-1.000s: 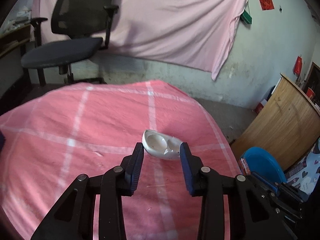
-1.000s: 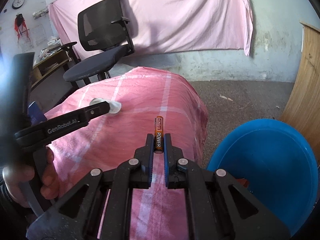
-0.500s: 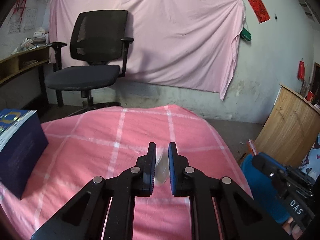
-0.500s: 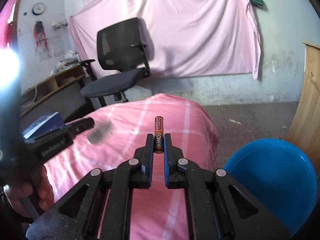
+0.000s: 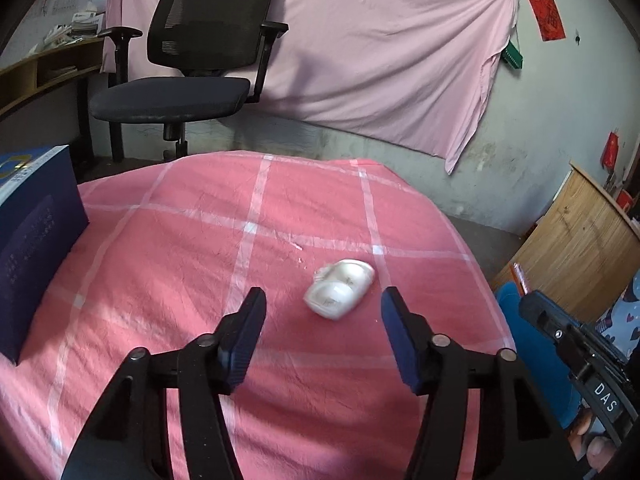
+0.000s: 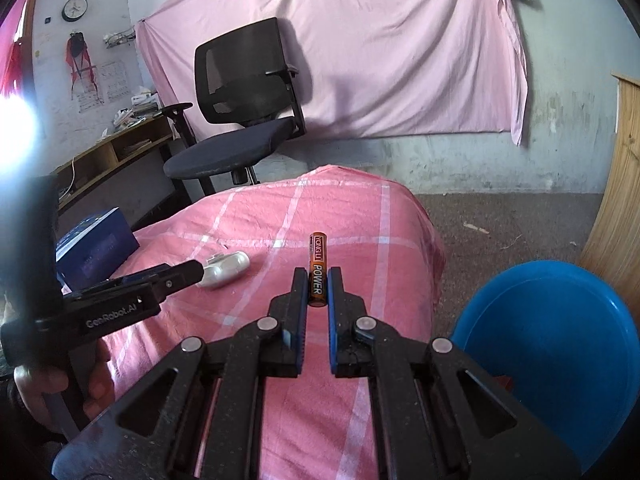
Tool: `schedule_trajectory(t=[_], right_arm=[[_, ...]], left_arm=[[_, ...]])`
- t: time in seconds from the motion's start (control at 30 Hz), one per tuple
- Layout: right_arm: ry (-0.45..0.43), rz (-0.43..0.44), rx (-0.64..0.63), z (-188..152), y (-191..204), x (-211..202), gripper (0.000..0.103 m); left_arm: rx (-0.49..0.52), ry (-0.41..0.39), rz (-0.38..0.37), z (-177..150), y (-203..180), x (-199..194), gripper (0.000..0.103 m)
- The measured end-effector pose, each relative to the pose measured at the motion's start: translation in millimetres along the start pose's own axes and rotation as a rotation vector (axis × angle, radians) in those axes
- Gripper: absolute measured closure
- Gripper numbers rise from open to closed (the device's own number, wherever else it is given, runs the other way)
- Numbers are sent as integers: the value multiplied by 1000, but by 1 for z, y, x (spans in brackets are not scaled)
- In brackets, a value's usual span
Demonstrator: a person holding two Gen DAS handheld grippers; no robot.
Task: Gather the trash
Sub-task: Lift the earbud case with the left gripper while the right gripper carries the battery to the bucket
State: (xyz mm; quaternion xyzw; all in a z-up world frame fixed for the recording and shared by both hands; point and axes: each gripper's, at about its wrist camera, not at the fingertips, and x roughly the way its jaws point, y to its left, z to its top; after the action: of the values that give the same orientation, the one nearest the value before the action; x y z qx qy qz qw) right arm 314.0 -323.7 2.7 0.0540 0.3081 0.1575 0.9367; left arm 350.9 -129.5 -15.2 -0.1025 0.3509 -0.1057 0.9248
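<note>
A white moulded plastic tray piece (image 5: 339,288) lies on the pink checked cloth (image 5: 200,248), just ahead of my left gripper (image 5: 322,302), which is open wide and empty. The piece also shows in the right wrist view (image 6: 224,269) next to the left gripper's tip (image 6: 188,276). My right gripper (image 6: 317,280) is shut on an orange and black battery (image 6: 317,270), held upright above the cloth's right side. A blue bin (image 6: 552,344) sits low at the right.
A dark blue box (image 5: 32,240) stands at the cloth's left edge. A black office chair (image 5: 188,68) stands behind the table, before a pink sheet on the wall. A wooden cabinet (image 5: 584,236) is at the right, beside the blue bin (image 5: 520,320).
My left gripper had shut on the white plastic piece and lifted it; now it is open wide and the piece lies on the cloth. The right gripper keeps hold of the battery.
</note>
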Motion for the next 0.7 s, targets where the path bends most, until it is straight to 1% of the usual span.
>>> schedule_trajectory(t=[0.13,0.27,0.37,0.4,0.43,0.47,0.5,0.57,0.7], right_arm=[[18,-5,21,0,-5,5,81],[28,-16,25,0,-8,6,81],[45,-24,29,-1,-8,10,81],[55,-25,33,-1,-9,12,81],[63,-24,36,-1,-10,13,81],[68,-23,39,-1,-11,14,81],[71,-22,40,-2,-11,14,81],[68,-21,40,-2,-11,14,81],[55,-17,35,-2,-11,13,81]], left_arm=[[22,88,0,4,1,19,49],[44,101,7,5,-2,25,49],[99,121,29,5,-11,31,50],[112,123,31,5,-13,31,53],[123,125,28,4,-15,32,59],[131,131,21,3,-15,34,75],[139,137,21,2,-16,35,78],[148,136,22,2,-16,38,78],[147,108,28,-1,-16,30,79]])
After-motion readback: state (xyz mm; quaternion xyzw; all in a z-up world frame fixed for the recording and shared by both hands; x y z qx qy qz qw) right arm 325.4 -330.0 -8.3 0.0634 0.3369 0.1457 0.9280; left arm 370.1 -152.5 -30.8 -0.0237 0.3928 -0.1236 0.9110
